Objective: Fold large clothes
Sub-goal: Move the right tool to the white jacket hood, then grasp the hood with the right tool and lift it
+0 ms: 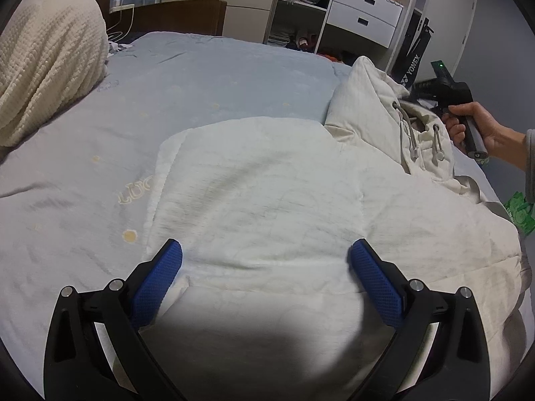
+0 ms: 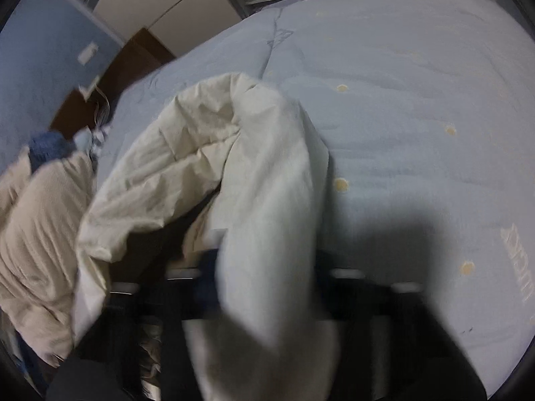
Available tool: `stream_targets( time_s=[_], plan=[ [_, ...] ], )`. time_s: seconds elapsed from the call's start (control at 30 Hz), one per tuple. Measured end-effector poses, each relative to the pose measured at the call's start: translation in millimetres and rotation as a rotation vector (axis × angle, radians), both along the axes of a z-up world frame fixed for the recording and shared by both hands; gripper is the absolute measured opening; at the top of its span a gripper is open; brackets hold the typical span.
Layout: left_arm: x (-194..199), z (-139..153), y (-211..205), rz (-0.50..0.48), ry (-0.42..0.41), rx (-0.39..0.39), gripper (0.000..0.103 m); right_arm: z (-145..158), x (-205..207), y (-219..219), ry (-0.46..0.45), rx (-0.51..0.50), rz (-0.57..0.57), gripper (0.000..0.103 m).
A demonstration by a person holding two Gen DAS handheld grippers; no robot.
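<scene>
A cream hooded sweatshirt (image 1: pixel 267 180) lies spread on the pale blue bed, its hood (image 1: pixel 367 107) with drawstrings bunched at the right. My left gripper (image 1: pixel 265 257) is open just above the garment's near part, blue pads (image 1: pixel 160 277) wide apart, holding nothing. My right gripper (image 1: pixel 434 92) shows in the left wrist view, held by a hand beside the hood. In the blurred right wrist view it (image 2: pixel 267 267) is shut on the sweatshirt's hood fabric (image 2: pixel 267 183), which is lifted and drapes over the fingers, hiding them.
The bed (image 1: pixel 217 77) has a blue dotted cover. A cream knitted blanket (image 1: pixel 43 67) is heaped at the far left. White drawers (image 1: pixel 364 13) and an open wardrobe stand behind the bed. A green patterned item (image 1: pixel 520 210) lies at the right edge.
</scene>
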State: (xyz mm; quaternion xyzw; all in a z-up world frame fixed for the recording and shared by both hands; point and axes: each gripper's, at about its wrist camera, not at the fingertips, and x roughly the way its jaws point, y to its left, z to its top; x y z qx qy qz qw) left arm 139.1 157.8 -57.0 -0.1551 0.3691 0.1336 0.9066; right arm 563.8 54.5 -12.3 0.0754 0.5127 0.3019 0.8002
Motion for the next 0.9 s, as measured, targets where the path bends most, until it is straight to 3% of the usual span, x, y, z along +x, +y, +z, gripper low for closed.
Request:
stream_targets(
  time_s=[0.07, 0.4, 0.63, 0.9],
  plan=[
    [-0.1, -0.2, -0.1, 0.0, -0.001, -0.002, 0.097, 5.8, -7.2, 1.6, -0.046, -0.016, 0.02, 0.013],
    [-1.3, -1.2, 3.3, 0.0, -0.009, -0.032, 0.097, 69.3, -64.4, -24.2, -0.177, 0.002, 0.001, 0.011],
    [-8.5, 2.5, 2.5, 0.036, 0.001, -0.038, 0.096, 110.6, -153.1, -46.8, -0.277, 0.032, 0.004, 0.01],
    [-49.3, 27.0, -11.2, 0.052, 0.034, -0.051, 0.096, 112.4, -263.5, -88.2, -0.354, 0.075, 0.014, 0.01]
  ],
)
